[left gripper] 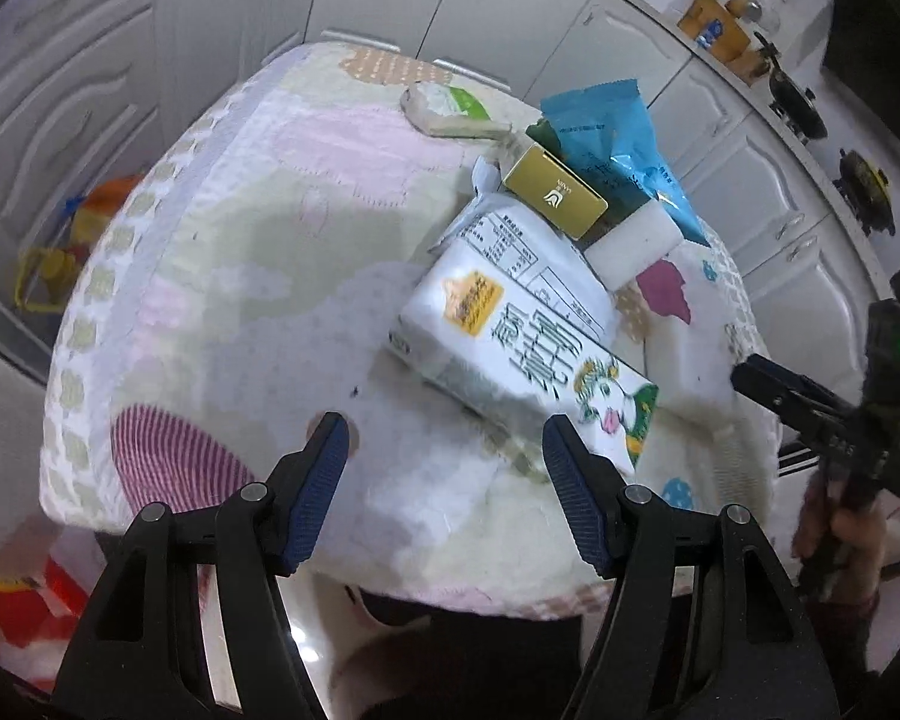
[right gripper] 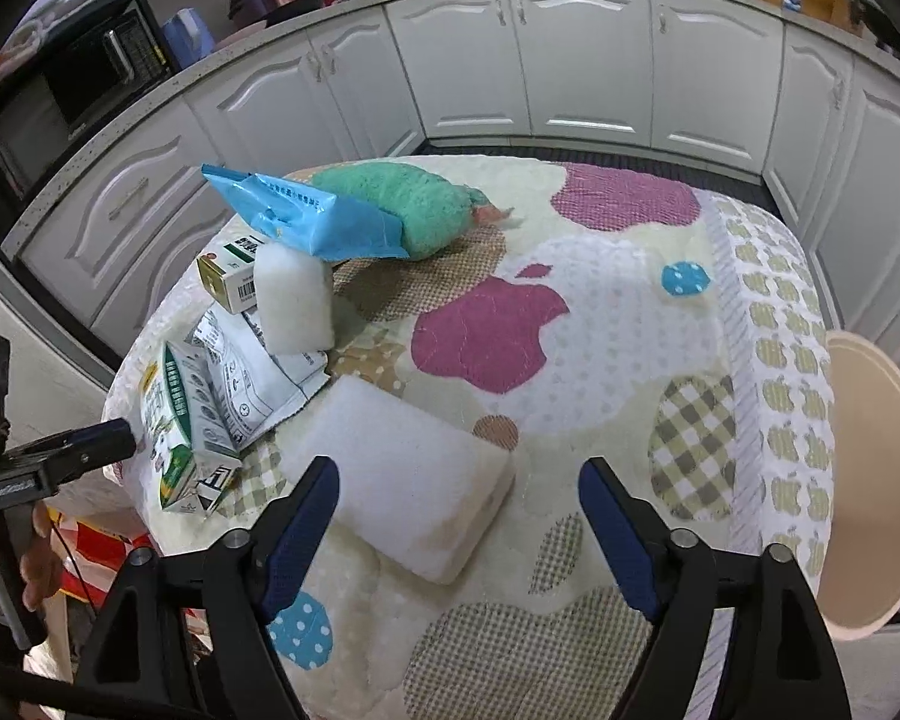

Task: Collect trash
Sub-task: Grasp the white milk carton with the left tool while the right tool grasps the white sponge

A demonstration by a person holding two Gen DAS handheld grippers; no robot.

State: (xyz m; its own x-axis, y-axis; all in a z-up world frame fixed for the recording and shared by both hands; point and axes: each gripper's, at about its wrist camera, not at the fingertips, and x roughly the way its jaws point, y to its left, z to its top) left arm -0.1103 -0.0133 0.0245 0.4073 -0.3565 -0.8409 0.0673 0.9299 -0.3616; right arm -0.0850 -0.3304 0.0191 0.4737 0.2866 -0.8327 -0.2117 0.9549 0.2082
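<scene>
1. The trash lies in a loose heap on the desk (right gripper: 624,324), which is covered by a soft quilted cloth with an apple pattern. In the heap I see a milk carton (left gripper: 510,354), a white printed pouch (right gripper: 258,378) under it, a small gold box (left gripper: 555,198), a blue wrapper (right gripper: 324,216), a white foam block (right gripper: 294,300) standing on end, and a larger white sponge pad (right gripper: 402,474) lying flat, apart from the rest.

2. The left tool (left gripper: 444,468) is spread, with nothing between its pads. It hovers just beside the near corner of the milk carton.

3. The right tool (right gripper: 459,516) is also spread and holds nothing. The sponge pad lies just ahead of it, closer to its left pad.

4. The carton looks flattened and probably empty, so I judge it light but somewhat stiff, with a smooth coating that may slip. I would grip it across the narrow width near the end, not over the broad face.

5. The sponge pad should be very light and soft. It will squash under the pads, so a grip across its short side, well onto the body, seems best.

6. The blue wrapper and the pouch are thin film, crinkly and slippery; pinch a free edge.

7. The green fluffy thing (right gripper: 402,210) behind the wrapper may be a cloth; I cannot tell whether it is trash.
</scene>
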